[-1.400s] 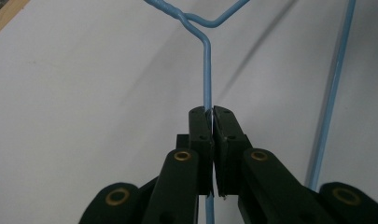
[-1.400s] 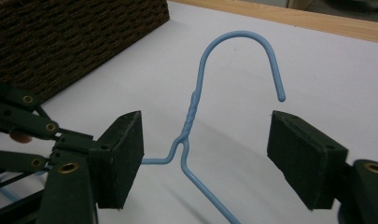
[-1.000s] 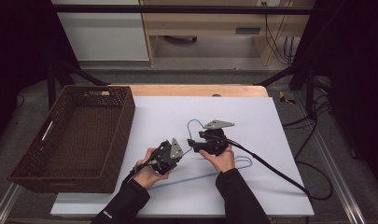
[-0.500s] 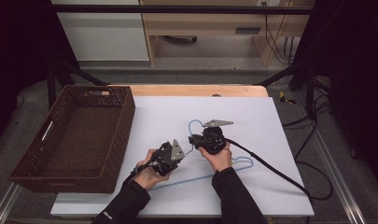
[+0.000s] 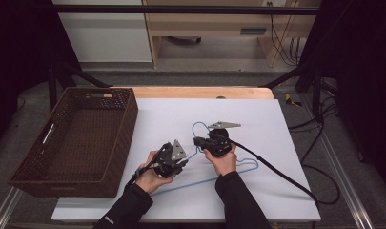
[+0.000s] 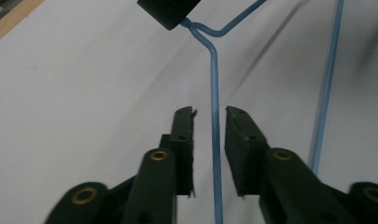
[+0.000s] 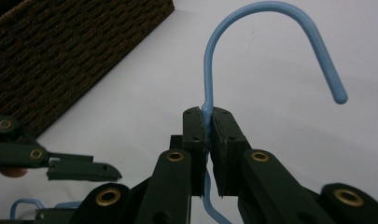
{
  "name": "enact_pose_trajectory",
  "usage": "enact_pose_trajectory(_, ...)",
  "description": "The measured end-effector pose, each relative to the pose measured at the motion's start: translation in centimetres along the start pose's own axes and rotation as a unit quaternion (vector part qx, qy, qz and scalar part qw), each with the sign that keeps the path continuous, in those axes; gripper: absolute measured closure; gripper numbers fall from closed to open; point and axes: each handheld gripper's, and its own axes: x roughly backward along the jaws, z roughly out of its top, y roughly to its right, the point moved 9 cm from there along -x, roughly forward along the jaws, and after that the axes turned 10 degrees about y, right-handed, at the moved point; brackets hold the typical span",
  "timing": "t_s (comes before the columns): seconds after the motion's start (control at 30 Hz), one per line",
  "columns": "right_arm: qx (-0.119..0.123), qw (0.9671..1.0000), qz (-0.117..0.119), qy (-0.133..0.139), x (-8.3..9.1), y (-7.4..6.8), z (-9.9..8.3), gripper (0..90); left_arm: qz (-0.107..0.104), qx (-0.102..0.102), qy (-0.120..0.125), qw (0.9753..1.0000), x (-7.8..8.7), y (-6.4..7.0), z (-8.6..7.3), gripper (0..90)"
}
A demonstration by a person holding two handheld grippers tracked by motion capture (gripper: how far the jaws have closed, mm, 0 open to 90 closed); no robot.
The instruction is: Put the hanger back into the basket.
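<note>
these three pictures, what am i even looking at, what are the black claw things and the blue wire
A person at a table holds a hand-operated gripper in each hand. The high view looks down from above; the other two pictures come from cameras riding on each gripper. The blue wire is a clothes hanger lying on the white surface, beside a dark wicker basket. The right gripper has its jaws shut on the hanger's neck, just below the hook. The left gripper has its jaws open on either side of one of the hanger's wires, not yet closed.
</note>
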Motion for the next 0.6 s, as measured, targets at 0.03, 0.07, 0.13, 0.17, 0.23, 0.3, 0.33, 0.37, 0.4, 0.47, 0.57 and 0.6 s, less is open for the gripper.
enact_pose_trajectory(0.03, -0.001, 1.0000, 0.001, 0.001, 0.1, -0.1, 0.0, 85.5, -0.003, 0.005, -0.001, 1.0000, 0.0, -0.1, 0.0, 62.6)
enact_pose_trajectory(0.07, 0.001, 1.0000, 0.000, 0.002, 0.1, -0.1, 0.1, 85.5, -0.006, 0.007, -0.007, 0.9999, 0.0, -0.1, 0.0, 58.3)
enact_pose_trajectory(0.13, 0.000, 1.0000, 0.001, 0.004, 0.2, -0.2, 0.1, 85.6, -0.012, 0.010, -0.013, 0.9998, -0.1, 0.0, 0.0, 54.0)
enact_pose_trajectory(0.17, -0.001, 1.0000, 0.002, 0.004, 0.2, -0.2, 0.1, 85.6, -0.015, 0.012, -0.018, 0.9997, -0.3, 0.1, 0.0, 53.3)
enact_pose_trajectory(0.23, 0.000, 1.0000, 0.002, 0.005, 0.3, -0.2, 0.2, 85.6, -0.017, 0.015, -0.025, 0.9994, -0.6, 0.2, -0.1, 52.7)
enact_pose_trajectory(0.3, 0.002, 1.0000, 0.002, 0.005, 0.3, -0.2, 0.2, 85.6, -0.017, 0.010, -0.037, 0.9991, -1.0, 0.2, -0.2, 53.8)
enact_pose_trajectory(0.33, 0.002, 1.0000, 0.003, 0.005, 0.4, -0.3, 0.2, 85.6, -0.017, 0.009, -0.044, 0.9989, -1.1, 0.1, -0.3, 55.6)
enact_pose_trajectory(0.37, 0.005, 1.0000, 0.004, 0.006, 0.4, -0.3, 0.2, 85.6, -0.015, 0.010, -0.045, 0.9988, -1.3, 0.1, -0.3, 57.4)
enact_pose_trajectory(0.4, 0.006, 1.0000, 0.003, 0.006, 0.4, -0.3, 0.2, 85.6, -0.017, 0.012, -0.049, 0.9986, -1.5, 0.1, -0.3, 59.4)
enact_pose_trajectory(0.47, 0.006, 1.0000, 0.003, 0.007, 0.4, -0.3, 0.2, 85.6, -0.019, 0.009, -0.056, 0.9982, -1.7, 0.1, -0.3, 63.0)
enact_pose_trajectory(0.57, 0.007, 0.9999, 0.003, 0.007, 0.5, -0.4, 0.3, 85.7, -0.023, 0.010, -0.063, 0.9977, -2.0, 0.2, -0.4, 69.4)
enact_pose_trajectory(0.6, 0.007, 0.9999, 0.004, 0.008, 0.5, -0.4, 0.3, 85.7, -0.022, 0.010, -0.064, 0.9976, -2.0, 0.2, -0.4, 70.9)
